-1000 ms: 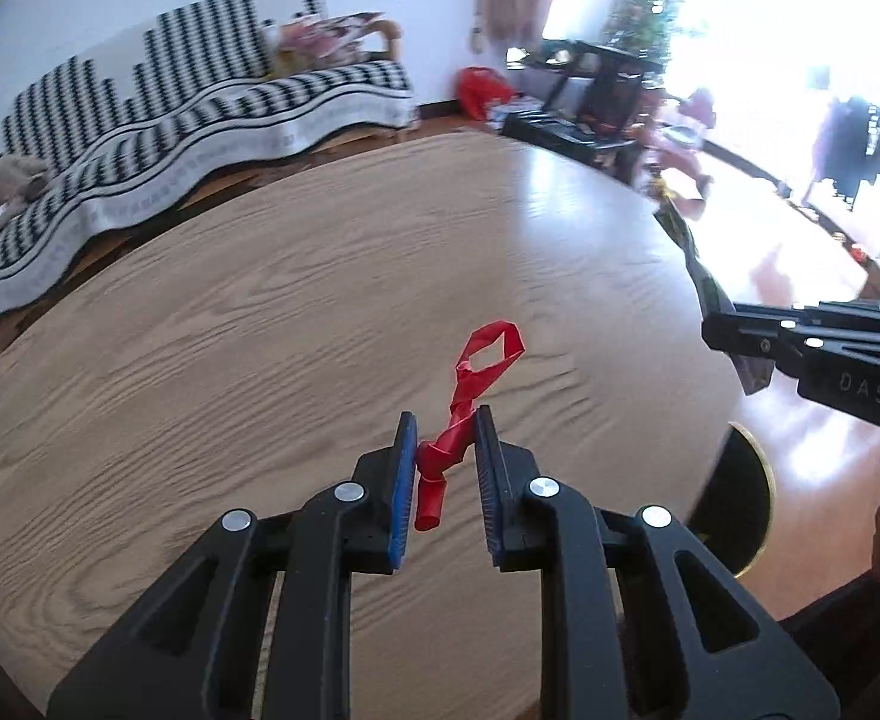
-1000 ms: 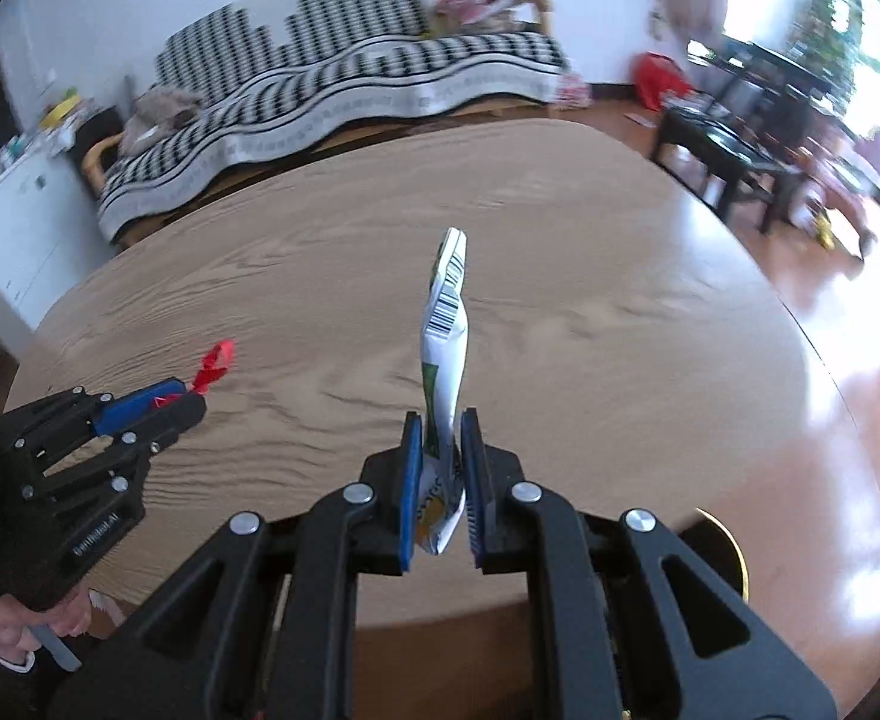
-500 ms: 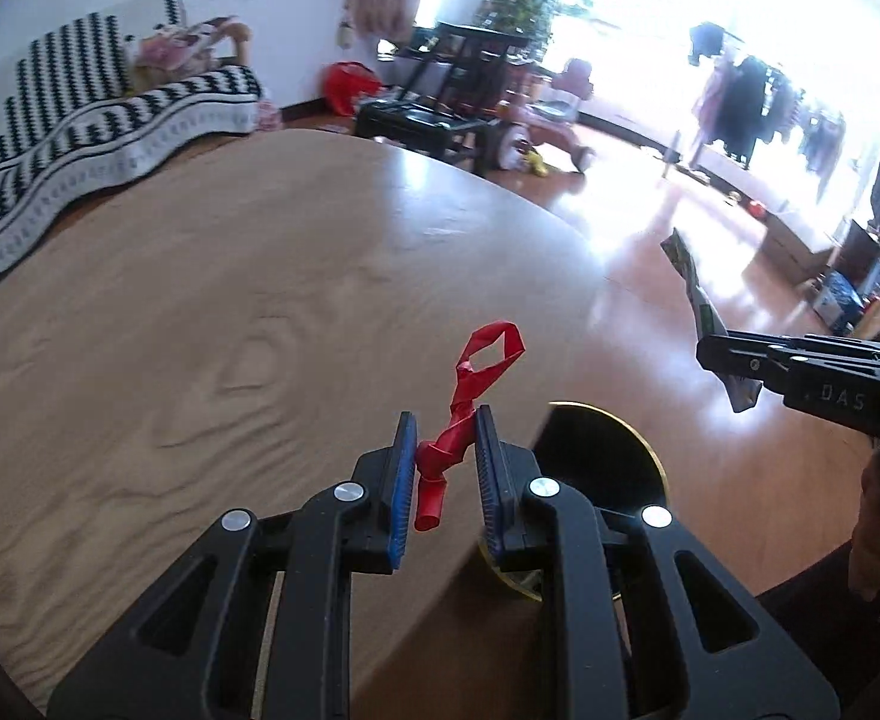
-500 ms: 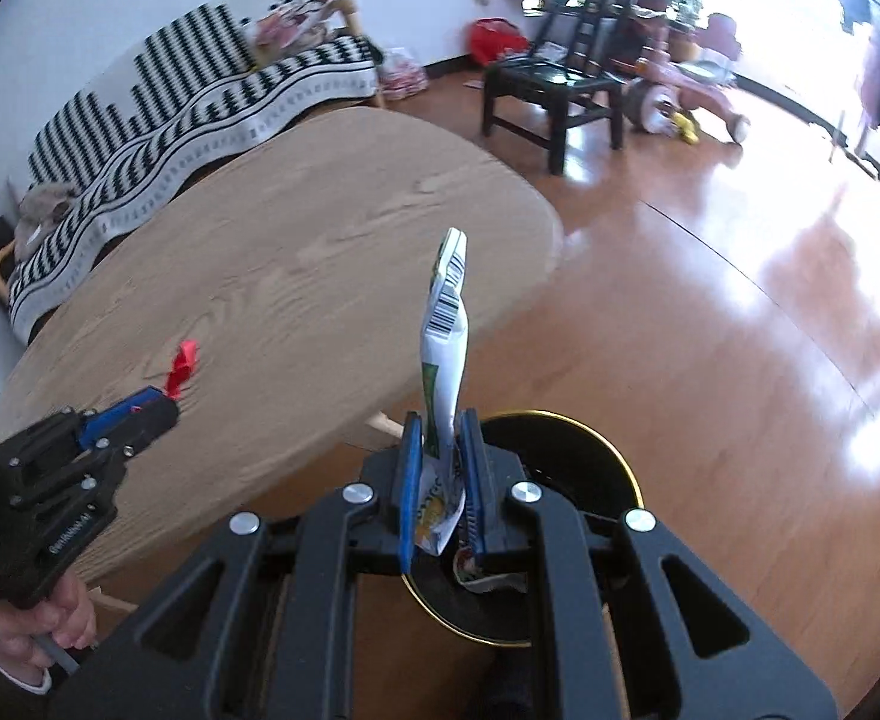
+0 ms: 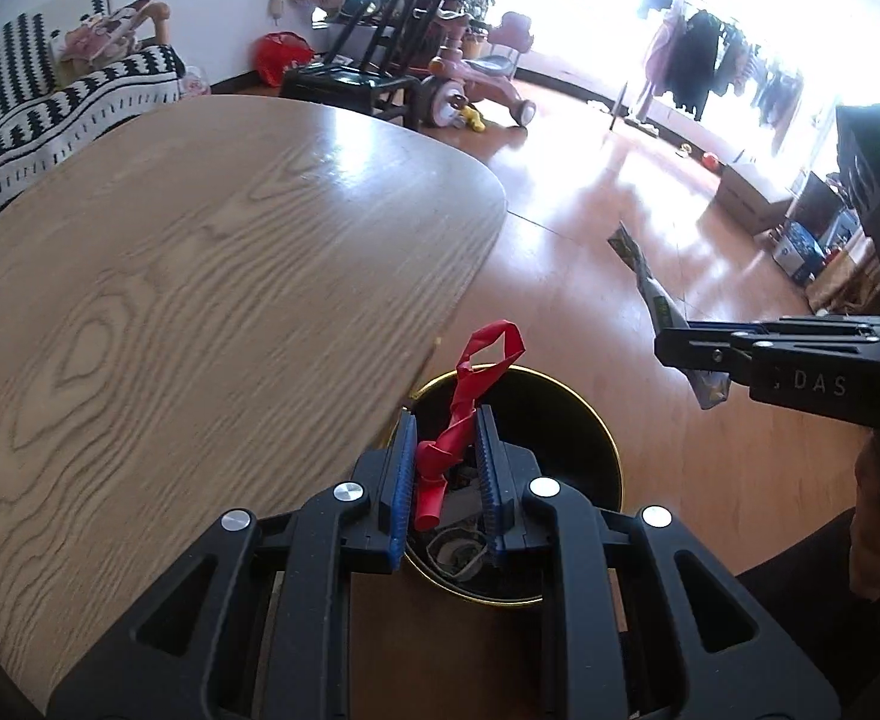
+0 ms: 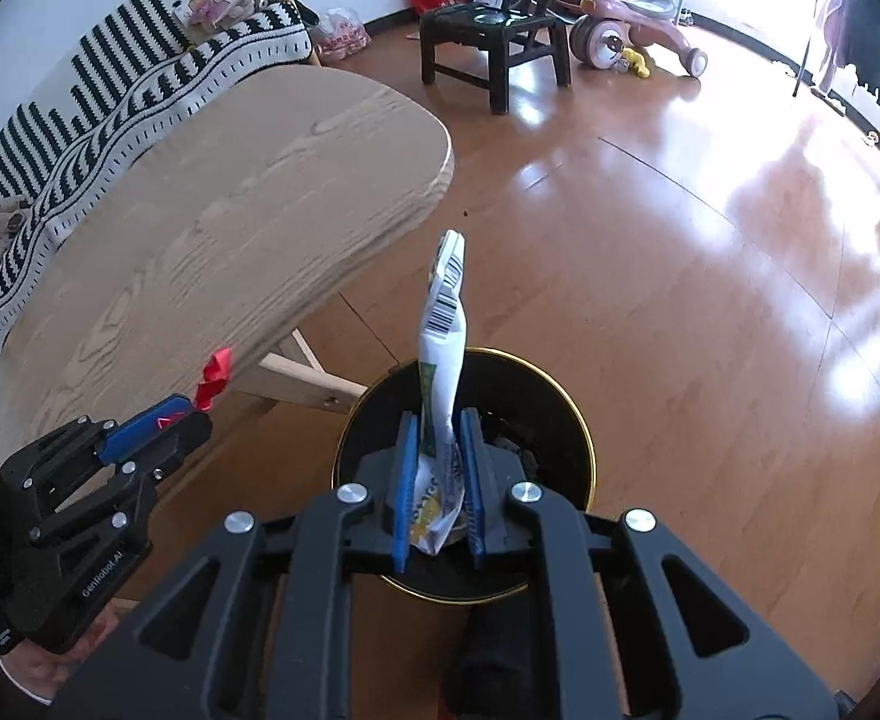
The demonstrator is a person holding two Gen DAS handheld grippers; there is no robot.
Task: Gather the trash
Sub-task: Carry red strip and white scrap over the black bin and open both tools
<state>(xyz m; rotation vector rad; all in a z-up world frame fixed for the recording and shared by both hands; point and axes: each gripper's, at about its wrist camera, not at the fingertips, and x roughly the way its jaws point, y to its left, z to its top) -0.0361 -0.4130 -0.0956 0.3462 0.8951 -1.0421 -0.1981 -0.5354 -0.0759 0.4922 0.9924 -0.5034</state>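
My left gripper [image 5: 442,462] is shut on a twisted red wrapper strip [image 5: 466,402] and holds it over a black trash bin with a gold rim [image 5: 589,414] on the floor beside the table. My right gripper [image 6: 438,474] is shut on a white snack packet with a barcode [image 6: 442,324], also above the bin [image 6: 559,396]. The right gripper and its packet [image 5: 649,294] show at the right of the left wrist view. The left gripper [image 6: 164,420] shows at the left of the right wrist view. Some trash lies inside the bin.
The oval wooden table [image 5: 200,276] is left of the bin; its edge and legs [image 6: 302,378] stand close by. A striped sofa [image 6: 110,90], a black chair [image 6: 487,30] and a pink tricycle [image 6: 637,30] stand farther off on the wooden floor.
Both grippers have swung right, off the table top, and now hang over the bin. Each still holds its piece of trash.
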